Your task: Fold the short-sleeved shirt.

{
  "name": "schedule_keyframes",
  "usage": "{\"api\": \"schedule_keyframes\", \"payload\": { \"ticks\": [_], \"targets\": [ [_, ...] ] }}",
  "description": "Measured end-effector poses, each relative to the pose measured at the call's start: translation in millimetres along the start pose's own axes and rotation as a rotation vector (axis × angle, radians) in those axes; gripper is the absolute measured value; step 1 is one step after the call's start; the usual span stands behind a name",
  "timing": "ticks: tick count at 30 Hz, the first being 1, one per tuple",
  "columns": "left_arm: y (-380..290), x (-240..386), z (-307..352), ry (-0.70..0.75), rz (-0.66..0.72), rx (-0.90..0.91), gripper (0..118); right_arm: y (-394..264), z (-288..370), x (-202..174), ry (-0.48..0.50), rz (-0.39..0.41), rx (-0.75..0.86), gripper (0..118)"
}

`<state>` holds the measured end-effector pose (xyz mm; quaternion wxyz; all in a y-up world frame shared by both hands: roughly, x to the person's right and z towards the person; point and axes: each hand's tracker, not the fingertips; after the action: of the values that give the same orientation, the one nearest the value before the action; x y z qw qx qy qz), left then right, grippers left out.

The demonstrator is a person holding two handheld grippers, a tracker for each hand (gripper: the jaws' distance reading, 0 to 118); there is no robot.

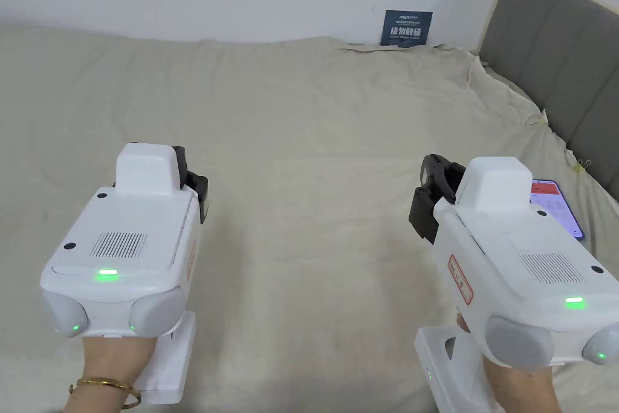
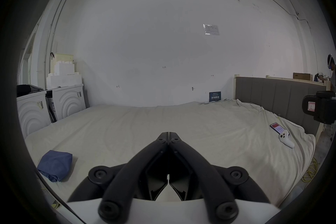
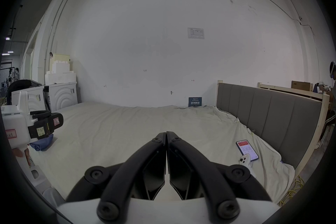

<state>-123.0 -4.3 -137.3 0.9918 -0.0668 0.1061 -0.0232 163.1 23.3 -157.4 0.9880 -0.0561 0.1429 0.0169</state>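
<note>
Currently we are holding both tools pressed together and empty above the bed [image 1: 314, 130]; the blue shirt [image 2: 54, 165] is lying bundled far left, nearer our left tool [image 2: 168, 138] than our right tool [image 3: 166, 134].

Two white handheld grippers with black jaws: the left gripper [image 1: 192, 181] and the right gripper [image 1: 430, 199], each with its jaws closed together on nothing. One folded blue fabric shirt [image 2: 55, 165], near left on the bed. One bed with a cream sheet [image 1: 314, 148] and one grey padded headboard [image 1: 553, 63] at the right. One smartphone with a lit screen [image 3: 247, 150] and one small white controller [image 3: 245, 159], touching it. One dark blue sign [image 1: 406, 28] against the far wall. Two white ribbed appliances [image 2: 66, 100] at far left.
</note>
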Motion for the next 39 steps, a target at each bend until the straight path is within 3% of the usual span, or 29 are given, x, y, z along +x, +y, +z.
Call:
{"api": "schedule_keyframes", "payload": {
  "ticks": [39],
  "targets": [
    [-0.8,4.2,2.4,-0.007,-0.012,-0.005,0,1.2,3.7,2.4,-0.008,-0.004,0.007,0]
  ]
}}
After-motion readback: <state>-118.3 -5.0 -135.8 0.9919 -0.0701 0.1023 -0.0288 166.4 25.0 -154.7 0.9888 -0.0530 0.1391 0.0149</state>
